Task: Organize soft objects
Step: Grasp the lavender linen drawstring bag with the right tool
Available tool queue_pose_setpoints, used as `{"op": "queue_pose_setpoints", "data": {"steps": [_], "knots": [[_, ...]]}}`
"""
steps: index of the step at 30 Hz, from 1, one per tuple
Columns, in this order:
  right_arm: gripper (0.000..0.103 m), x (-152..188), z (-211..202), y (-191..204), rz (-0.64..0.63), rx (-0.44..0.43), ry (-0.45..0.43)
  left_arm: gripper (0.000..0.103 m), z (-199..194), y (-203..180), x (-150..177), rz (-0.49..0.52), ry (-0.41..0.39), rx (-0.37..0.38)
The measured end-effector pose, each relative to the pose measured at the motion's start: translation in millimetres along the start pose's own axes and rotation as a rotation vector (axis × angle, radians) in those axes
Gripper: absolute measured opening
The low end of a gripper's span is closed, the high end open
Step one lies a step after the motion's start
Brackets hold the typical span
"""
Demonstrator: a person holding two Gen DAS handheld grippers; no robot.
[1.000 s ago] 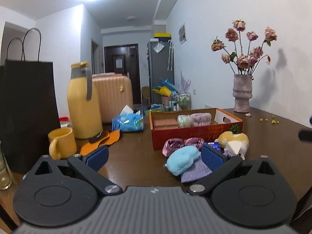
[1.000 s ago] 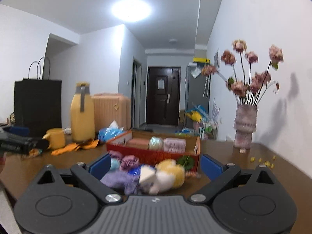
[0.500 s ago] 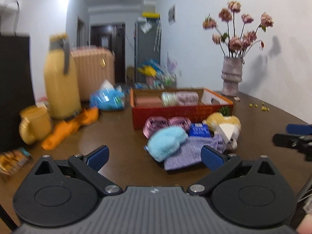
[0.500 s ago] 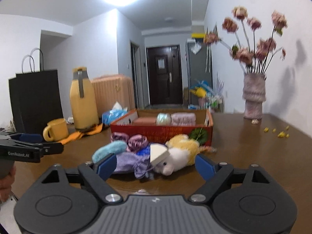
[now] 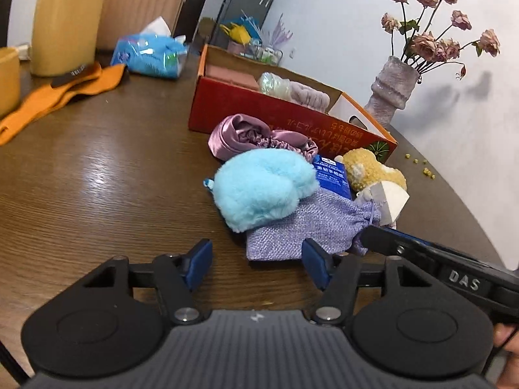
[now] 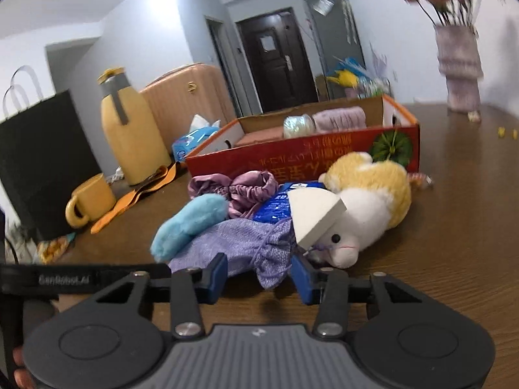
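A pile of soft things lies on the brown table (image 5: 97, 168) in front of a red cardboard box (image 5: 292, 123). It holds a lilac woven pouch (image 5: 301, 227), a light blue fluffy pad (image 5: 262, 188), a pink satin scrunchie (image 5: 256, 136), a blue tissue packet (image 5: 332, 173), a yellow and white plush toy (image 6: 369, 201) and a white wedge (image 6: 313, 214). My left gripper (image 5: 258, 265) is closing at the pouch's near edge, pads not touching it. My right gripper (image 6: 259, 275) is closing around the pouch's gathered neck (image 6: 271, 259), with gaps at both pads.
The box holds a pink roll (image 6: 339, 118) and a pale bundle (image 6: 298, 126). At the left stand a yellow flask (image 6: 129, 136), a yellow mug (image 6: 92, 201), an orange cloth (image 5: 58, 97), a black paper bag (image 6: 39, 162) and a blue tissue pack (image 5: 149, 55). A flower vase (image 5: 394, 87) stands behind the box.
Both grippers have dropped and moved in on the pile, tilting downward. Their jaws have narrowed from wide open. The pouch's end now lies between the right gripper's fingers.
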State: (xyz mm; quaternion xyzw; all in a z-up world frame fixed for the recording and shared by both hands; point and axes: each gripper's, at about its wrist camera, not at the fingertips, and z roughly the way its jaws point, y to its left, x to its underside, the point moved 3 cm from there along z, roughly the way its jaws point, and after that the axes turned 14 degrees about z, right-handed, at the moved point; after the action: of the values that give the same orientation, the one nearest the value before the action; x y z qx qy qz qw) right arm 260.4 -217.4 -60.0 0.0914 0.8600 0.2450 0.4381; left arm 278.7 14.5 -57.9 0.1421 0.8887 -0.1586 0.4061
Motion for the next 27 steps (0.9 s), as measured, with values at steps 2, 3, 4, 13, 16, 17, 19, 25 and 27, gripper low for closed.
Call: {"op": "queue_pose_setpoints", "data": {"steps": [2,3,4,13,16,17,19,25,27], "knots": [[0.044,-3.1,7.6,-5.4,0.041,-0.004,-0.005,0.048,4.0,0.5,-1.4,-0.010,0.009,0.029],[0.045,-4.3,11.2,-8.5,0.065,-0.009,0.000,0.038,6.3,0.2,-1.9,-0.014,0.016,0.047],[0.044,-5.3,14.0,-10.7,0.083,-0.016,0.007,0.031,8.9,0.1,-1.7,-0.020,0.026,0.067],[0.003,0.9,-3.4,-16.4,0.089,-0.021,0.032,0.010,-8.6,-13.5,12.0,0.006,0.042,0.074],[0.003,12.2,-26.4,-17.2,0.065,-0.017,0.036,0.010,-24.5,-26.2,21.8,0.026,0.042,0.085],[0.003,17.1,-34.5,-17.3,0.060,-0.015,0.037,0.010,-30.6,-30.9,26.1,0.034,0.042,0.091],[0.003,27.5,-51.8,-17.6,0.042,-0.008,0.036,0.011,-41.7,-38.7,34.5,0.048,0.037,0.101],[0.021,34.9,-90.7,-26.0,0.055,-0.009,-0.017,0.035,-62.4,-42.2,40.9,0.023,-0.017,0.083],[0.030,30.4,-92.9,-27.4,0.062,-0.015,-0.050,0.054,-61.7,-40.4,35.9,0.005,-0.032,0.082]]}}
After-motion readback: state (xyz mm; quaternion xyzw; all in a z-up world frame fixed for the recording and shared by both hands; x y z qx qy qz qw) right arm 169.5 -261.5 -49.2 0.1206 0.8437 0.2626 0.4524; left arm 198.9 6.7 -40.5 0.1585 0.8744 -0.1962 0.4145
